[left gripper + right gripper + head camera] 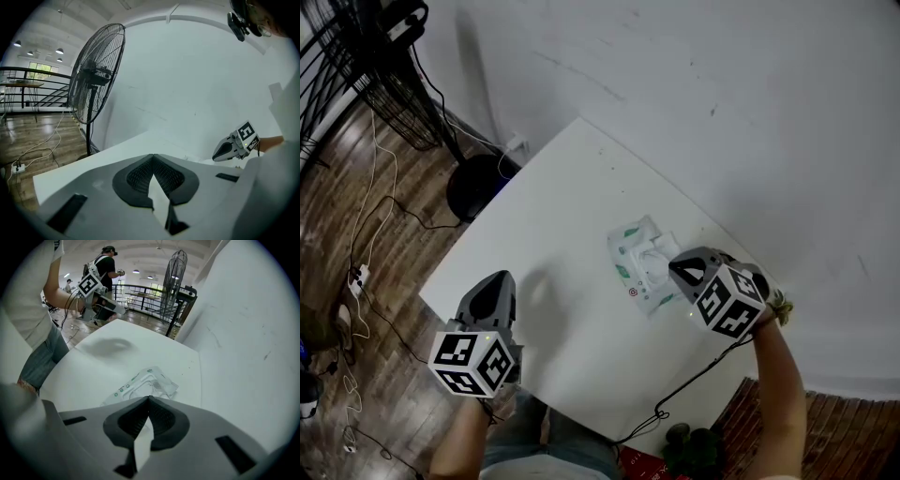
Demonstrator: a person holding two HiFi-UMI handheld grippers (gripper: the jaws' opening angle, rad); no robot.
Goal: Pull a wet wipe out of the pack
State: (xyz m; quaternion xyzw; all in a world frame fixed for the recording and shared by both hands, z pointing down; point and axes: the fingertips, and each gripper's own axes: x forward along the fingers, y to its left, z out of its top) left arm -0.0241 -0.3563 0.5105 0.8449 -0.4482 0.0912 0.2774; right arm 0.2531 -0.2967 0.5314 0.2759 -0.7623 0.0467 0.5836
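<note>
A wet wipe pack (637, 262) (139, 382), white with green print, lies flat on the white table (544, 244) near its right edge by the wall. Its lid flap stands open and crumpled white material shows at the opening (164, 386). My right gripper (677, 271) (149, 398) hovers just to the right of the pack, its jaws shut with nothing between them. The left gripper (500, 278) (153, 155) hangs over the table's front left part, well away from the pack, also shut and empty. Each gripper shows in the other's view: the right gripper (230, 147) and the left gripper (108, 305).
A black standing fan (380, 70) (96, 75) stands on the wood floor left of the table, its round base (478, 185) close to the table's corner. Cables and a power strip (358, 277) lie on the floor. A white wall (722, 103) borders the table's far side. A person (107, 263) stands far behind.
</note>
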